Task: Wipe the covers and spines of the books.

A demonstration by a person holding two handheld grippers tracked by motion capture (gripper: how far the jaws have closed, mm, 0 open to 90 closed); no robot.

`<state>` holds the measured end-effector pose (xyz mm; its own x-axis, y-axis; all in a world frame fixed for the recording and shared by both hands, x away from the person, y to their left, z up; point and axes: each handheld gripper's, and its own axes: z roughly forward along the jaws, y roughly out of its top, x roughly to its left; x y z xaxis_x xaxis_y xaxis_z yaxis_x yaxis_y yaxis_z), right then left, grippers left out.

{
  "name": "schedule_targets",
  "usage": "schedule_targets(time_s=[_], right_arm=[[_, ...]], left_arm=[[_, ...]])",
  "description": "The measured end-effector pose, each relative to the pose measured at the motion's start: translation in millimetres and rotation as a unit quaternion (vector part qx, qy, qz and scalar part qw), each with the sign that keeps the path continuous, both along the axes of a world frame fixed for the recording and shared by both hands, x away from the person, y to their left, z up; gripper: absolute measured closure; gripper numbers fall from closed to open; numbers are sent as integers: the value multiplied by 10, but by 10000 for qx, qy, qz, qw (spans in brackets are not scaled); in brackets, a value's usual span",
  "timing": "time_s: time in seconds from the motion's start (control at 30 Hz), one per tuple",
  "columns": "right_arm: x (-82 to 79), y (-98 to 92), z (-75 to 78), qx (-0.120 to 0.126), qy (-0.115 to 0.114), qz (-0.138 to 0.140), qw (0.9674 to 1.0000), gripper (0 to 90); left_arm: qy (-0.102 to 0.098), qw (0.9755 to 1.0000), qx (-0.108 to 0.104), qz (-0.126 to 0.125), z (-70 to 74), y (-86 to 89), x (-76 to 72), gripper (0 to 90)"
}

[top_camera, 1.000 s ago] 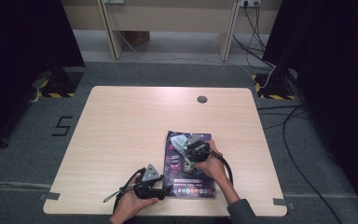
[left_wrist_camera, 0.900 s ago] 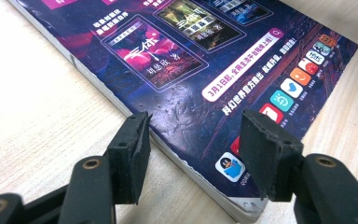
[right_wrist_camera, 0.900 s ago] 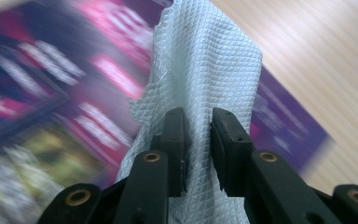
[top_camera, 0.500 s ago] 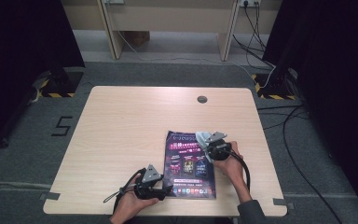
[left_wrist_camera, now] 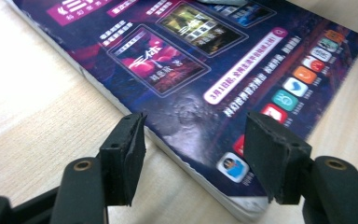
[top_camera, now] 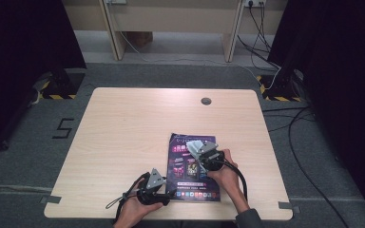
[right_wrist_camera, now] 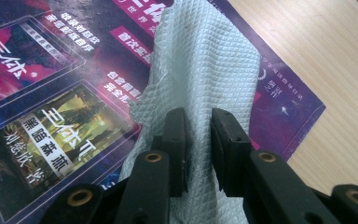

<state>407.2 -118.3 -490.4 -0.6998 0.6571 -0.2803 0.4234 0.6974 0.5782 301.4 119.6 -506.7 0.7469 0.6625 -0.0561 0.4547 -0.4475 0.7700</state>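
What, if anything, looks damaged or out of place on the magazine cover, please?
The glossy cover of the magazine is rippled and puckered near its lower corner, just ahead of the left tongs, as if it had been wet or creased. The white cloth pinched in the right tongs lies bunched on the cover. Nothing looks spilled.

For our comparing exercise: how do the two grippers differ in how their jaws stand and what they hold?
The left gripper has its jaws wide apart, having just opened, gripping nothing at the magazine's corner; the right gripper is pinched shut on a white cloth. The left sits at the magazine's near edge, the right over its cover. Both have black jaws.
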Motion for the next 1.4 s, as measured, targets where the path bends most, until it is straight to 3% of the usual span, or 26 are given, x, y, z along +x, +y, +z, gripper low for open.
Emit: schedule_targets(time_s=[0.13,0.3,0.33,0.37,0.5,0.57,0.73,0.9,1.1,1.2,1.3,1.4], right_arm=[[6,-11,-2,75,27,-44,10000,763],[-6,31,0,-23,-11,-116,9999,769],[-15,52,1,67,42,-104,9999,768],[-24,76,-1,180,110,-43,9998,766],[-70,226,-6,200,107,145,9996,766],[-95,303,-13,324,171,193,9991,761],[-182,549,-29,533,268,604,9964,749],[-232,675,-32,455,215,820,9954,750],[-165,596,-32,564,318,747,9951,753],[-125,501,-7,376,304,684,9965,754],[-62,311,1,387,335,403,9979,754],[17,7,9,335,277,-88,9990,754]], left_arm=[[-2,9999,82,-98,9,-31,-94,361],[-58,9997,191,-162,4,-24,-130,444],[-43,9997,200,-145,-1,-25,-127,452],[-21,9997,181,-132,-4,-26,-126,452],[-27,9998,197,-65,-10,-36,-127,462],[-43,9998,193,-41,-14,-48,-127,462],[-63,9998,190,-25,-22,-64,-121,463],[-71,9998,167,14,-27,-78,-100,463],[-85,9999,100,20,-36,-101,-63,462],[-80,9999,104,20,-35,-98,-61,462],[-84,9999,91,19,-38,-97,-61,461],[-84,9999,86,14,-38,-96,-60,461]])
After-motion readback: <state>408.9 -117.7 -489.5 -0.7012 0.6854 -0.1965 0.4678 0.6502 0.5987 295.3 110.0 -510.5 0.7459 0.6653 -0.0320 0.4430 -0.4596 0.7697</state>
